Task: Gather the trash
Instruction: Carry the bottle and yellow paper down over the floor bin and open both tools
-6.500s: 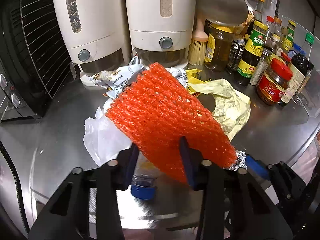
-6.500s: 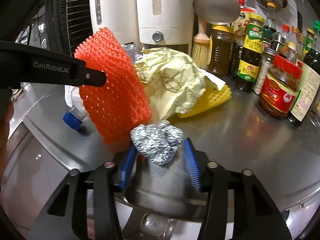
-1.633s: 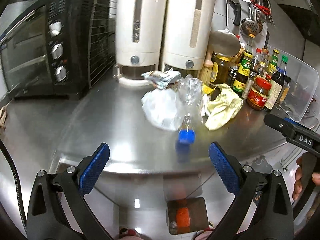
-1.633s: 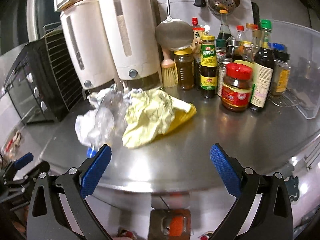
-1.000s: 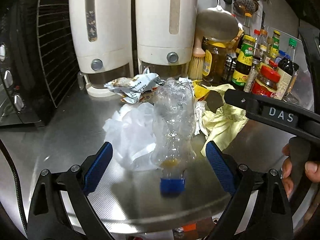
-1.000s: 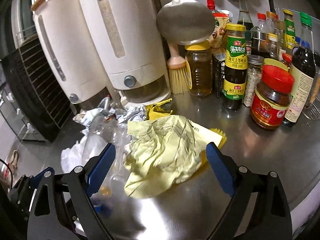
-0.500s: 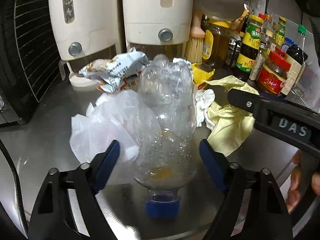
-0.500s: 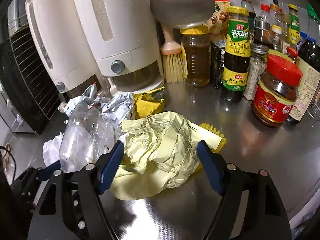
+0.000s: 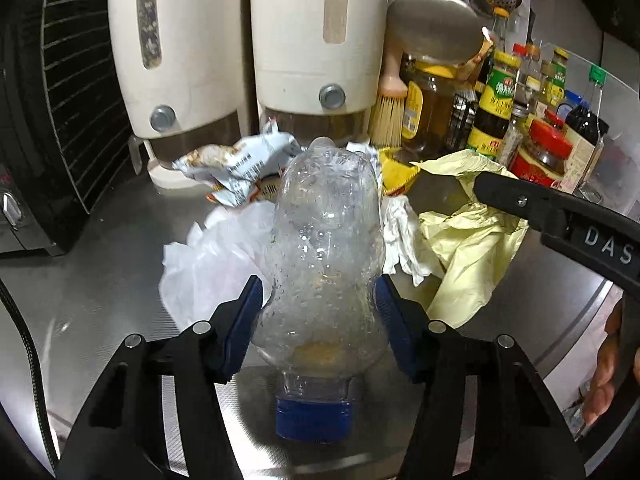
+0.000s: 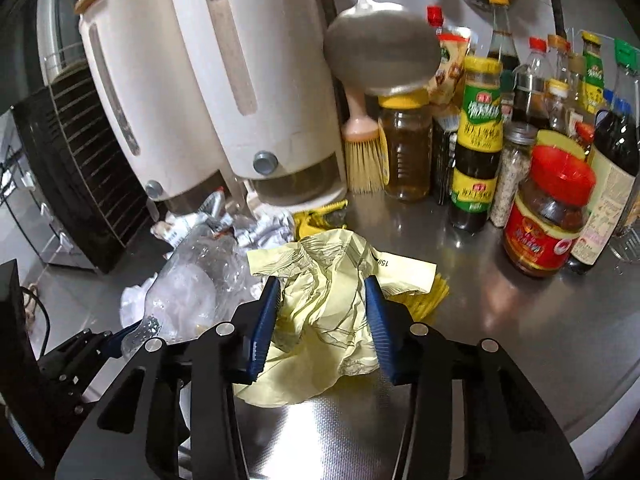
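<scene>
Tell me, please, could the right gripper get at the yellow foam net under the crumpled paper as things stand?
Probably not directly: the right gripper has its fingers around the crumpled yellow paper, which covers most of the yellow foam net; only an edge shows.

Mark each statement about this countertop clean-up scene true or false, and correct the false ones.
1. The clear plastic bottle sits between the left gripper fingers. True.
2. The bottle's cap is red. False: it is blue.
3. The right gripper straddles the crumpled yellow paper. True.
4. The red-lidded jar lies on its side. False: it stands upright.
5. The white plastic bag lies beside the bottle. True.
</scene>
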Action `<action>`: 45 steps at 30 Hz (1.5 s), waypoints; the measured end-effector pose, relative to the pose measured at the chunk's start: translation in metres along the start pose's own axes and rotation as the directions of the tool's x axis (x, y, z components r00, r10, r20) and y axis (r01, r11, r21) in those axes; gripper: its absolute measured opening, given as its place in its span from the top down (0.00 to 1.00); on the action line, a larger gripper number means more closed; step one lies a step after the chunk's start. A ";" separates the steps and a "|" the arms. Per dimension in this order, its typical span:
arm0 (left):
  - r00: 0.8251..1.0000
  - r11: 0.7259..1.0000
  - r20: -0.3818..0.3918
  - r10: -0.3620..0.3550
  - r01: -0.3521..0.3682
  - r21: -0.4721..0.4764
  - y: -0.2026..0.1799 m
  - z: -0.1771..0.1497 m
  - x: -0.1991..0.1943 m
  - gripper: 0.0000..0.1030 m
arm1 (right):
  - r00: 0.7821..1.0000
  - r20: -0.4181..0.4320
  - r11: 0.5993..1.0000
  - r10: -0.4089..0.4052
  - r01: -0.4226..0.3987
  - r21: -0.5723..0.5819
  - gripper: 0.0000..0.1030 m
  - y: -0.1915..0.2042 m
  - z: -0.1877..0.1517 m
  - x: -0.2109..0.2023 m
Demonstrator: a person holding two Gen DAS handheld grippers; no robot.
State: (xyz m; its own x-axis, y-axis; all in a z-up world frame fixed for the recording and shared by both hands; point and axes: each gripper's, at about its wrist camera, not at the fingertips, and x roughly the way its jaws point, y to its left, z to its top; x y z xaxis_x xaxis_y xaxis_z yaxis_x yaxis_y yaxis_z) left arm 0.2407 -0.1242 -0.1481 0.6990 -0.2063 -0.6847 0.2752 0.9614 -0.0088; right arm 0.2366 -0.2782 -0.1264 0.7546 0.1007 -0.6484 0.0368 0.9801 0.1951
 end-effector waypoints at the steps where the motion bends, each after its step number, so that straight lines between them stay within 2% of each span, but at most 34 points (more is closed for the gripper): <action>1: 1.000 1.000 0.007 0.001 -0.001 -0.001 0.000 0.001 -0.005 0.46 | 1.000 0.009 1.000 0.003 -0.003 0.002 0.57 0.000 0.002 -0.006; 9: 0.997 1.000 0.074 0.013 -0.013 0.000 -0.001 0.002 -0.056 0.46 | 0.998 0.067 1.000 0.014 -0.013 -0.011 0.58 0.008 0.006 -0.055; 16: 0.991 1.000 0.128 0.026 -0.026 -0.005 -0.008 -0.015 -0.118 0.46 | 0.993 0.119 0.999 0.016 -0.012 -0.031 0.58 0.016 -0.005 -0.115; 21: 0.986 0.999 0.161 0.035 -0.036 0.000 -0.012 -0.041 -0.161 0.46 | 0.989 0.144 0.998 0.033 -0.026 -0.049 0.58 0.019 -0.027 -0.158; 26: 0.988 1.000 0.151 0.024 -0.022 -0.018 -0.015 -0.074 -0.185 0.46 | 0.989 0.140 0.996 0.050 -0.039 -0.076 0.58 0.022 -0.065 -0.185; 31: 0.993 0.999 0.121 0.016 -0.012 -0.035 -0.016 -0.114 -0.190 0.46 | 0.994 0.095 0.995 0.051 -0.042 -0.092 0.58 0.019 -0.109 -0.191; 36: 0.997 0.999 0.071 -0.020 0.023 -0.048 -0.017 -0.158 -0.177 0.46 | 0.999 0.018 0.996 0.037 -0.036 -0.076 0.58 0.008 -0.153 -0.173; 39: 0.999 0.997 0.025 -0.048 0.049 -0.060 -0.019 -0.186 -0.159 0.46 | 0.999 -0.045 0.998 0.029 -0.032 -0.056 0.58 -0.002 -0.179 -0.154; 45: 0.993 0.997 -0.097 -0.060 0.055 -0.048 -0.029 -0.234 -0.108 0.46 | 0.986 -0.165 0.999 -0.013 0.006 -0.041 0.58 -0.020 -0.231 -0.107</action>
State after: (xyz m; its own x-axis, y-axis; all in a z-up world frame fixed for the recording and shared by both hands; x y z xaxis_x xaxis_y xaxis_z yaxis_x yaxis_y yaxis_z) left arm 0.0029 -0.0870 -0.2448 0.6138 -0.2449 -0.7505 0.2813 0.9561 -0.0819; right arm 0.0042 -0.2687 -0.2310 0.6353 0.1153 -0.7636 0.0141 0.9869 0.1607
